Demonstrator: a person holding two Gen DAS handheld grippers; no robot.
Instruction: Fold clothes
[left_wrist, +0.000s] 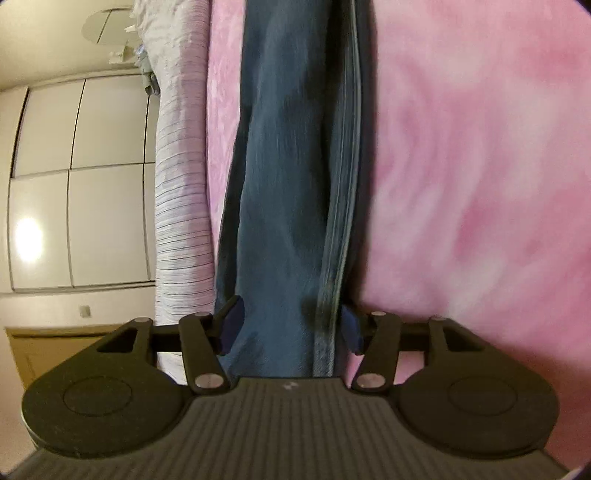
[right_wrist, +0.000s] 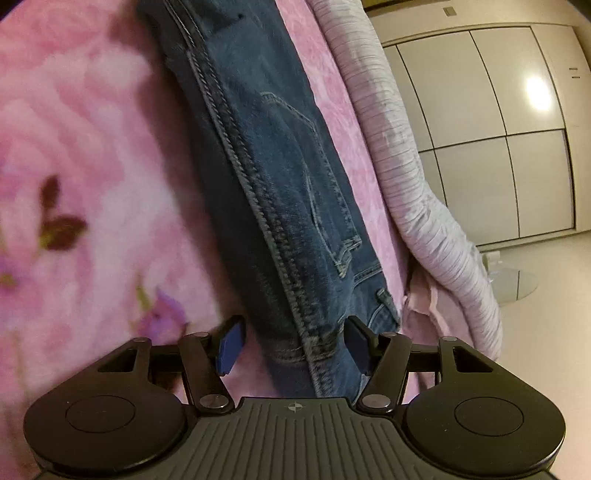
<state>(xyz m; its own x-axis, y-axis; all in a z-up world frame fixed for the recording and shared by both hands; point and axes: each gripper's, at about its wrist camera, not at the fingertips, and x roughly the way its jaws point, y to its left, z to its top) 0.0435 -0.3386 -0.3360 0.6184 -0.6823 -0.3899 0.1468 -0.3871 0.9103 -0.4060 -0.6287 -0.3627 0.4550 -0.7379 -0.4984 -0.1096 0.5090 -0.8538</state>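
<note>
A pair of blue jeans (left_wrist: 280, 177), folded lengthwise into a long narrow strip, lies on the pink floral blanket (left_wrist: 472, 166). In the left wrist view a leg stretches away from my left gripper (left_wrist: 290, 326). Its jaws stand apart over the near end of the denim, and the blue pads (left_wrist: 232, 325) do not press the cloth. In the right wrist view the waist end of the jeans (right_wrist: 295, 206), with a back pocket and thick side seam, runs away from my right gripper (right_wrist: 293, 347). That gripper is open too, with denim between its pads (right_wrist: 231, 345).
A pale striped sheet (left_wrist: 181, 206) hangs over the bed's edge beside the jeans, also seen as the striped sheet (right_wrist: 413, 177). Beyond it are white wardrobe doors (right_wrist: 491, 122) and light floor (right_wrist: 535, 332). The pink blanket (right_wrist: 74, 147) spreads wide on the other side of the jeans.
</note>
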